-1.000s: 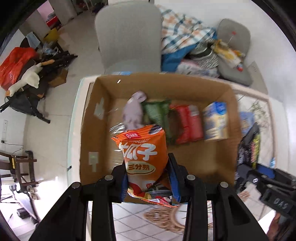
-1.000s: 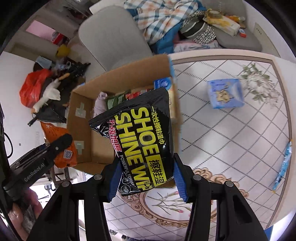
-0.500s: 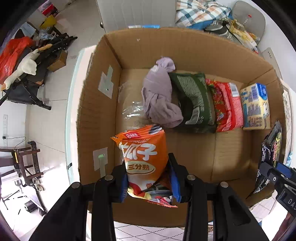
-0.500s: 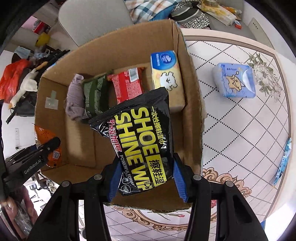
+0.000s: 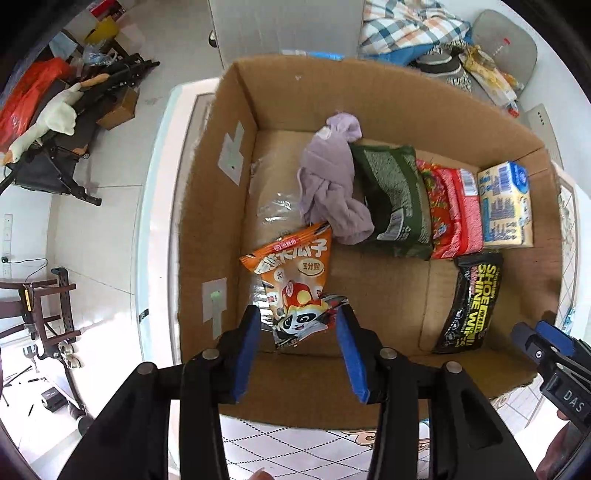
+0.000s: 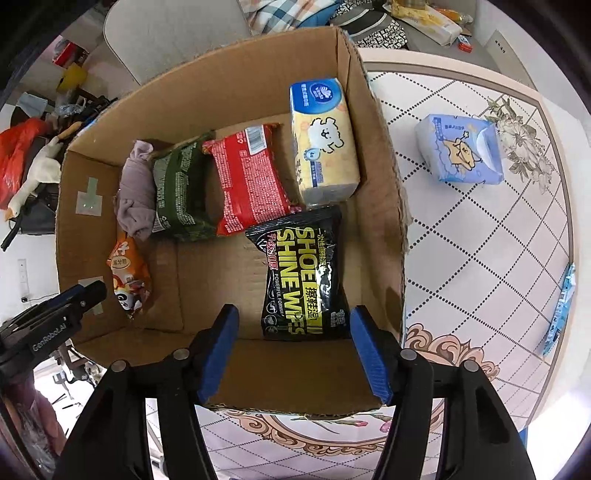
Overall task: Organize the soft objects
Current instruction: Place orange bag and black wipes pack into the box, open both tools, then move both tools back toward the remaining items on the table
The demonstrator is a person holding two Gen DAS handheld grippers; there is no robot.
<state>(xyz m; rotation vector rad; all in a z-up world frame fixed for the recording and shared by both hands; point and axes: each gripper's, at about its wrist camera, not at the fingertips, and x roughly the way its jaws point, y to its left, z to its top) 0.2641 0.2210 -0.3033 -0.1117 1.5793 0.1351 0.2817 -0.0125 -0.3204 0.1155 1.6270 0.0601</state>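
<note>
An open cardboard box stands on the table. Inside lie a purple cloth, a green pack, a red pack and a yellow tissue pack. The orange snack bag lies on the box floor at the left. My left gripper is open just above its near end. The black shoe-wipes pack lies on the box floor at the right. My right gripper is open above its near end.
A blue tissue pack lies on the patterned tabletop right of the box. A thin blue packet lies near the table's right edge. A grey chair and piled clothes stand beyond the box. Clutter covers the floor at left.
Both grippers moved over the box and opened. The orange snack bag and the black shoe-wipes pack dropped from the jaws onto the box floor.
</note>
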